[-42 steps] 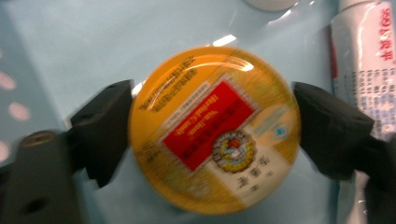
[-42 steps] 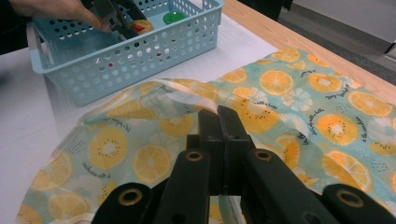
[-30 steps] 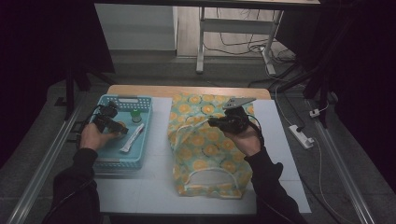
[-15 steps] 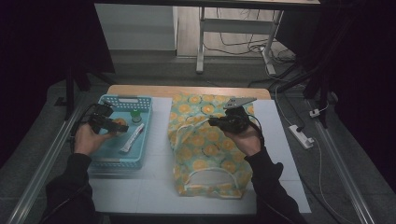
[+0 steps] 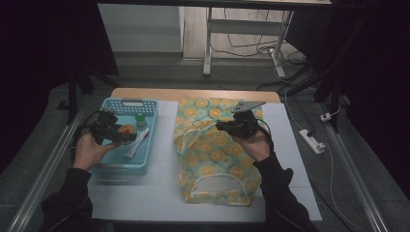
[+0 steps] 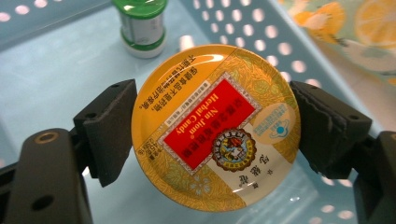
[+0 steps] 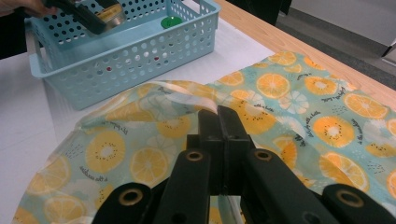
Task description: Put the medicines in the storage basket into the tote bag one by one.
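Left gripper [image 6: 212,128] grasps a round candy tin [image 6: 215,126] above the blue basket [image 5: 145,104]. Right gripper [image 7: 218,114] fingers are clenched on the fruit-print bag [image 7: 280,107].

Round candy tin [image 6: 214,127]: glossy, smooth printed lid with bright glare, gold and red; held between matt black, slightly grainy pads [image 6: 110,131] of the left gripper [image 5: 117,135]; basket [image 5: 146,106]: light blue perforated plastic, smooth with a faint sheen; small bottle [image 6: 141,24]: white body, shiny green plastic cap. Bag [image 5: 212,162]: thin cloth-like material printed with citrus slices, soft and creased, slight sheen at the folded rim; pinched by the right gripper [image 7: 218,122], matt black plastic. Table top [image 5: 159,186]: matt white sheet; far edge [image 5: 193,93] bare wood.
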A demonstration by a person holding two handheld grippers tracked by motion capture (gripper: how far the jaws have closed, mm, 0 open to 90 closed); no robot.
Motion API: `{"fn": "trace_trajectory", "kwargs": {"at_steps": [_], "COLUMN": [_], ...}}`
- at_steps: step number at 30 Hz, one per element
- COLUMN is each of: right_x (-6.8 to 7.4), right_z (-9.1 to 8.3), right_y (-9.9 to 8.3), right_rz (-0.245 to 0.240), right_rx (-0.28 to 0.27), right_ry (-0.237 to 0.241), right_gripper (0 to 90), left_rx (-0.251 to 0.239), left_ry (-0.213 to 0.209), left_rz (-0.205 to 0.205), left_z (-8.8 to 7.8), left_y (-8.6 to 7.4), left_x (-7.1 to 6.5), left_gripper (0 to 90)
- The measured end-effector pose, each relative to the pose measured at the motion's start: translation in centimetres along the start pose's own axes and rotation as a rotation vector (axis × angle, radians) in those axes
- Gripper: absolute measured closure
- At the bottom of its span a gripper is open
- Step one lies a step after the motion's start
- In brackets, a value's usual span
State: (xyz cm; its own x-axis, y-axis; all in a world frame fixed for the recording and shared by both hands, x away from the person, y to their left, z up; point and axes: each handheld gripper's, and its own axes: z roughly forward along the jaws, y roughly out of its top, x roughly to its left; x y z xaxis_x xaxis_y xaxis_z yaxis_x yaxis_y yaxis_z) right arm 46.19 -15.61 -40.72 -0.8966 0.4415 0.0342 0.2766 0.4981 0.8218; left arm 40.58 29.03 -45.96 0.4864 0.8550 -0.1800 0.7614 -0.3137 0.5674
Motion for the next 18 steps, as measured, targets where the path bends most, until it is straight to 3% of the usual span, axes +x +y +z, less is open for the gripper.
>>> {"fn": "trace_trajectory", "kwargs": {"at_steps": [18], "right_x": [0.0], "right_z": [0.0], "right_y": [0.0], "right_rz": [-0.002], "right_rx": [0.002], "right_ry": [0.0], "right_gripper": [90.0], "left_rx": [-0.07], "left_ry": [-0.077], "left_rz": [0.092], "left_z": [-1.3], "left_y": [0.0], "left_x": [-4.6], "left_gripper": [19.8]}}
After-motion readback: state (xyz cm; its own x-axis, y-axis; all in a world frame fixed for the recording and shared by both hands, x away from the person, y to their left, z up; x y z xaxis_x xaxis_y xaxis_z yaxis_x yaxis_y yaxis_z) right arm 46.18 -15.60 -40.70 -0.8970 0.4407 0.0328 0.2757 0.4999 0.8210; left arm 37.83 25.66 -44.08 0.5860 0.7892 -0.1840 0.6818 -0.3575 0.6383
